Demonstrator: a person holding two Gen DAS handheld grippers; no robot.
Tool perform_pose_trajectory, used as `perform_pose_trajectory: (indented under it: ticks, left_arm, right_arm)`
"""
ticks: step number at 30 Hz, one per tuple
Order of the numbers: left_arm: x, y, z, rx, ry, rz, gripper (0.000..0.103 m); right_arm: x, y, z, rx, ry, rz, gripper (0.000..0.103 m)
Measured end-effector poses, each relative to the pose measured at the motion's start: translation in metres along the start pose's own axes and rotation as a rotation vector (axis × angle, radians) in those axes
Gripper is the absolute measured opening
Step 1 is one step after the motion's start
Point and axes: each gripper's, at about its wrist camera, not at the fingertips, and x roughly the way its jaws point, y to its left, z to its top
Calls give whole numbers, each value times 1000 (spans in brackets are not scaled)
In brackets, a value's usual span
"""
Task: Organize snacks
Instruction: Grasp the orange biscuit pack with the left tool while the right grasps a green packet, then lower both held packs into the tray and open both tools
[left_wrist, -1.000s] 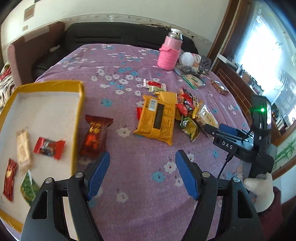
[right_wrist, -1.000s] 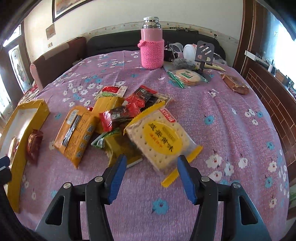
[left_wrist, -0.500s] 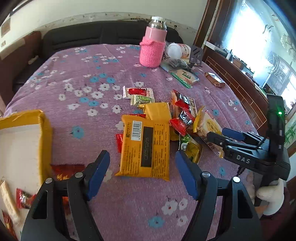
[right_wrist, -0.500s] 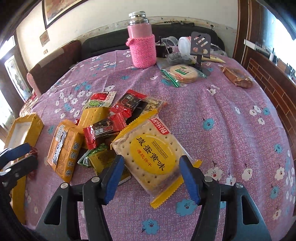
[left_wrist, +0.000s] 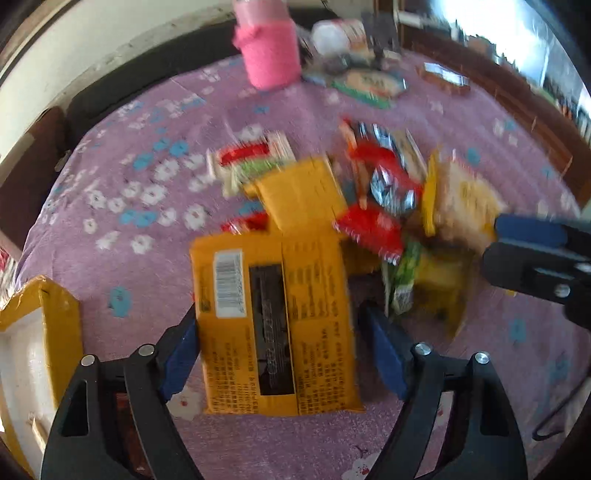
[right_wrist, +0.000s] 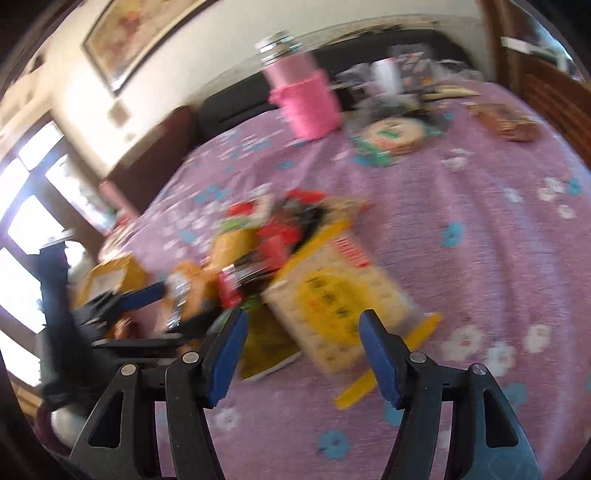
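A large orange snack pack (left_wrist: 275, 325) with a barcode lies on the purple cloth between the fingers of my left gripper (left_wrist: 280, 350), which is open around it. Behind it lies a pile of snacks (left_wrist: 369, 199): yellow, red and green packets. My right gripper (right_wrist: 301, 350) is open over the near end of a clear cracker pack (right_wrist: 332, 310) with a yellow round label. The right gripper also shows in the left wrist view (left_wrist: 535, 240), and the left gripper in the right wrist view (right_wrist: 122, 306). Both views are blurred.
A yellow tray (left_wrist: 55, 314) sits at the left edge of the left wrist view. A pink-sleeved bottle (left_wrist: 269, 55), a round biscuit pack (right_wrist: 395, 133) and a brown packet (right_wrist: 506, 122) stand at the far side of the table.
My left gripper has moved forward and right, away from the tray, until the orange pack lies between its fingers. My right gripper has moved closer over the cracker pack.
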Motion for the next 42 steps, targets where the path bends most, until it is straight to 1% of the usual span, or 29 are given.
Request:
perform_pose_trajectory:
  ticks: [1,2,5,7,9,11,12,15,17,18,19,20,24,26,28,30,33,35,39,42]
  left_arm:
    - [-2,1,-1,-10,-12,-27,77]
    - [-2,6,-1,-40,2,-49,69]
    - [-12,23,-6,-123,-3,-105,69]
    - [-21,28,-11,-147,-16,-104,69]
    - [-32,32,-16,-168,-31,-103,69]
    - [-45,36,-22,-201,-48,-106,69]
    - [-48,38,-24,-215,-54,-114,69]
    - [-64,42,-32,-261,-79,-146,69]
    - [-77,42,-39,-266,-97,-139,69]
    - [-80,42,-41,-269,-103,-137,69]
    - [-86,42,-44,-275,-111,-137,69]
    - [-93,43,-49,-283,-122,-135,69]
    - [-115,49,-64,-314,-157,-115,69]
    - [-129,55,-76,-335,-179,-89,69]
    - [-139,63,-88,-363,-190,-78,69]
    - [-149,77,-104,-411,-201,-68,69]
    - [-162,103,-134,-485,-213,-17,69]
    - [-165,123,-157,-551,-209,14,69]
    - [-167,161,-198,-667,-186,82,70]
    - [-169,187,-222,-742,-176,134,70]
  right_arm:
    - [2,5,-1,-27,1,7,65]
    - [3,12,-1,-59,3,12,65]
    - [6,27,0,-100,9,26,63]
    - [3,34,0,-126,2,32,63]
    - [5,43,-1,-168,12,18,63]
    - [11,48,-4,-207,38,-10,62]
    - [18,52,-6,-237,56,-56,62]
    - [32,53,-9,-270,82,-107,60]
    - [39,54,-11,-288,80,-147,57]
    - [41,55,-10,-290,88,-157,54]
    - [44,54,-10,-286,93,-159,40]
    - [44,54,-11,-277,100,-157,35]
    - [37,61,-20,-273,96,-159,33]
    - [31,67,-25,-275,89,-161,33]
    - [19,75,-31,-276,76,-157,33]
    - [4,86,-36,-289,57,-148,33]
    - [-15,108,-41,-311,32,-122,32]
    - [-26,127,-45,-323,21,-86,32]
    - [-29,175,-53,-339,31,21,32]
    - [-17,210,-59,-327,74,114,32]
